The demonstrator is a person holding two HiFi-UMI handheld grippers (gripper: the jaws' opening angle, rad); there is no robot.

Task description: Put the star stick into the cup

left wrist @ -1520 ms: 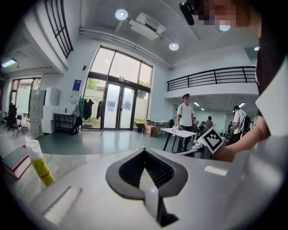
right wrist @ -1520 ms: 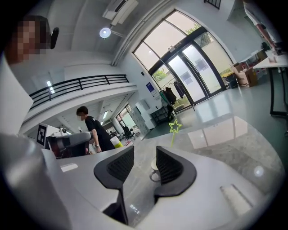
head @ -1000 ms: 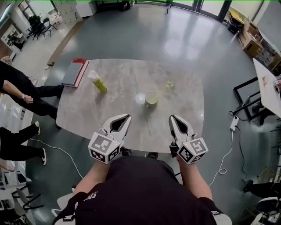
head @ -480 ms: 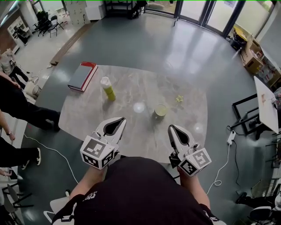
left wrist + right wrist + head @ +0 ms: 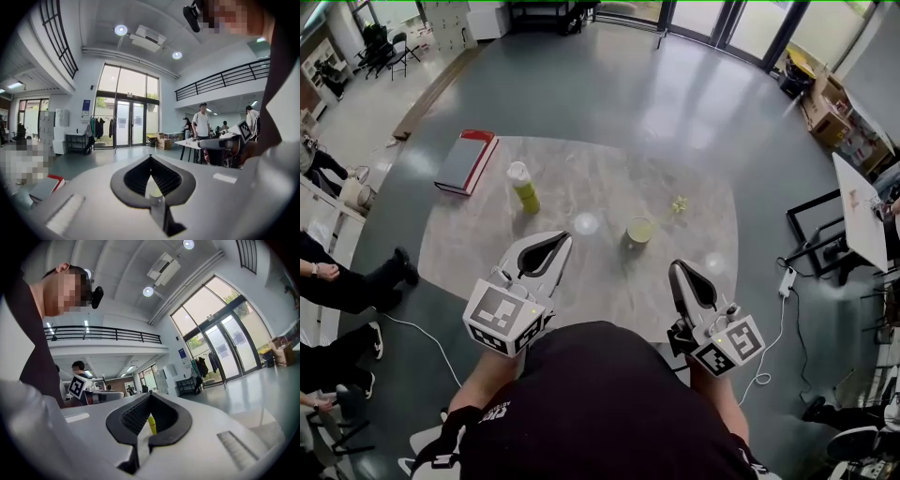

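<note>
1. Plainly nothing done yet, going by the head view: star stick [image 5: 679, 205] lying on the table [image 5: 609, 281] toward its far right edge, outside the cup [image 5: 638, 231], which stands just beside it, nearer the middle and not touching. Both grippers over the near edge, well apart from stick and cup: left gripper [image 5: 562, 240] closed tip to tip and empty, right gripper [image 5: 677, 269] likewise closed on nothing. Bottle [image 5: 523, 187] and red book [image 5: 465, 161] off toward the far left corner.
2. Left gripper view: jaws together at the tips, gripping nothing. Through the gap behind them, a pale round shape [image 5: 153, 190], probably the cup, standing well beyond.
3. Right gripper view: jaws fully together, holding nothing. Yellow bottle seen through the gap, far beyond the pads and not between them.
4. Left to do, as a judgement: the whole task, meaning opening a gripper, taking the stick, carrying it to the cup and dropping it in.
</note>
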